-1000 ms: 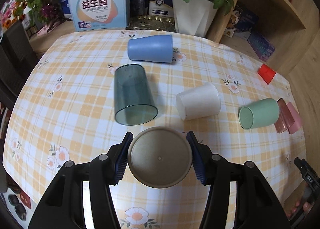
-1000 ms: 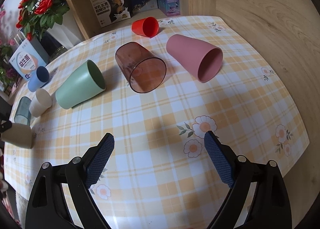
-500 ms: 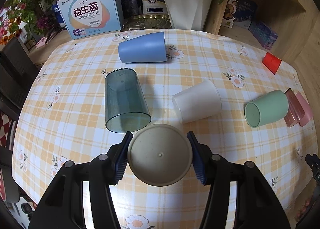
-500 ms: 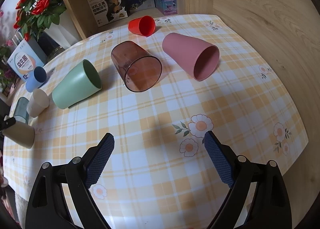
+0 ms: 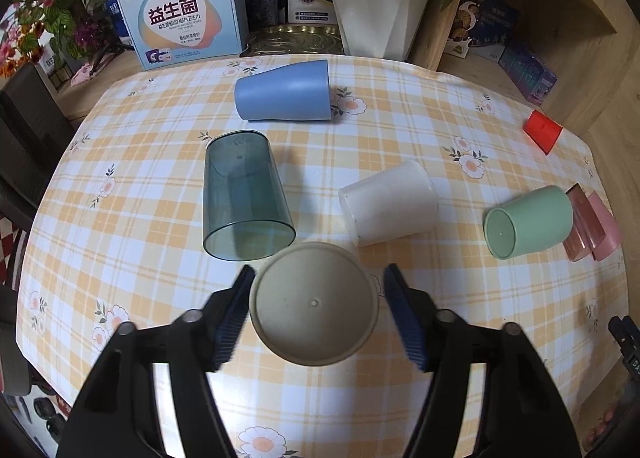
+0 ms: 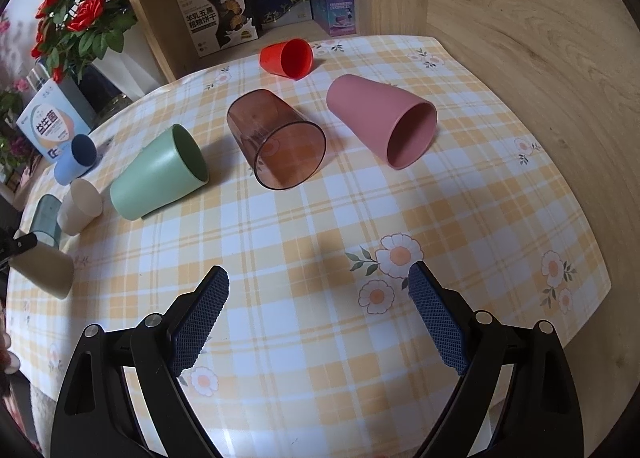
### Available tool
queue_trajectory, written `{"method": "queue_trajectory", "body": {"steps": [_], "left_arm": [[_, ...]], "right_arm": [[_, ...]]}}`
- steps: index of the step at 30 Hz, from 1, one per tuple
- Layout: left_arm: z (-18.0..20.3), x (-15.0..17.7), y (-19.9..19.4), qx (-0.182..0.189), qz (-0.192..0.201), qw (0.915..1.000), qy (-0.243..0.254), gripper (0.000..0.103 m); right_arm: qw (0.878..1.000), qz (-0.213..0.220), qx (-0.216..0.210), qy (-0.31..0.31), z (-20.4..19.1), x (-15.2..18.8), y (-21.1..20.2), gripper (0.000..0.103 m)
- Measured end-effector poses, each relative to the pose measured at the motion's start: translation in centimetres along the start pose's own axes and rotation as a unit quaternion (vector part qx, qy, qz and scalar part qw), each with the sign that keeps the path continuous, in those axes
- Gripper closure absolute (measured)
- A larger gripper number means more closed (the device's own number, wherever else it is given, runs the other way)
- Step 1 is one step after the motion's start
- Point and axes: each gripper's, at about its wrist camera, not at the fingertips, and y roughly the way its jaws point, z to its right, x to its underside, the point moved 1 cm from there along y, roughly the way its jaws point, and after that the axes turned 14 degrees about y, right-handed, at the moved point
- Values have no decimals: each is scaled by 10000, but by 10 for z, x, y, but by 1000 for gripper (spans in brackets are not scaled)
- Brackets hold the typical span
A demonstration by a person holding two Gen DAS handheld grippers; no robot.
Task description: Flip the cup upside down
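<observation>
A beige cup [image 5: 314, 304] stands between the fingers of my left gripper [image 5: 316, 316], its flat base toward the camera. The jaws stand slightly apart from its sides, with small gaps on both sides. In the right wrist view the beige cup [image 6: 42, 272] shows at the far left, tilted, above the checked tablecloth [image 6: 320, 258]. My right gripper [image 6: 318, 322] is open and empty above the cloth, near the table's front edge.
Lying on their sides: a teal clear cup [image 5: 244, 194], blue cup [image 5: 284, 92], white cup [image 5: 390, 204], green cup [image 5: 528, 220], brown clear cup [image 6: 276, 144], pink cup [image 6: 382, 126], red cup [image 6: 288, 58]. A white flower pot [image 5: 378, 24], boxes and shelves stand behind.
My left gripper has opened slightly around the beige cup and has risen or pulled back, so the table looks farther away. The right gripper has shifted only a little.
</observation>
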Motion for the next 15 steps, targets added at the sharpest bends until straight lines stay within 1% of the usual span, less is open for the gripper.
{"method": "queue_trajectory", "body": {"steps": [2, 4, 7, 12, 15], "left_arm": [[3, 1, -3, 13, 49, 10000, 38, 17], [4, 2, -5, 98, 78, 9999, 40, 9], [5, 4, -10, 275, 108, 9996, -10, 6], [8, 5, -32, 292, 355, 9989, 37, 6], [11, 6, -53, 266, 541, 9981, 135, 6]], "right_arm": [[10000, 24, -5, -8, 0, -1, -3, 15], [10000, 52, -3, -17, 0, -2, -6, 15], [10000, 88, -13, -33, -2, -2, -13, 15], [9998, 168, -58, -123, -8, -3, -27, 15], [9995, 258, -99, -163, -13, -4, -39, 15]]}}
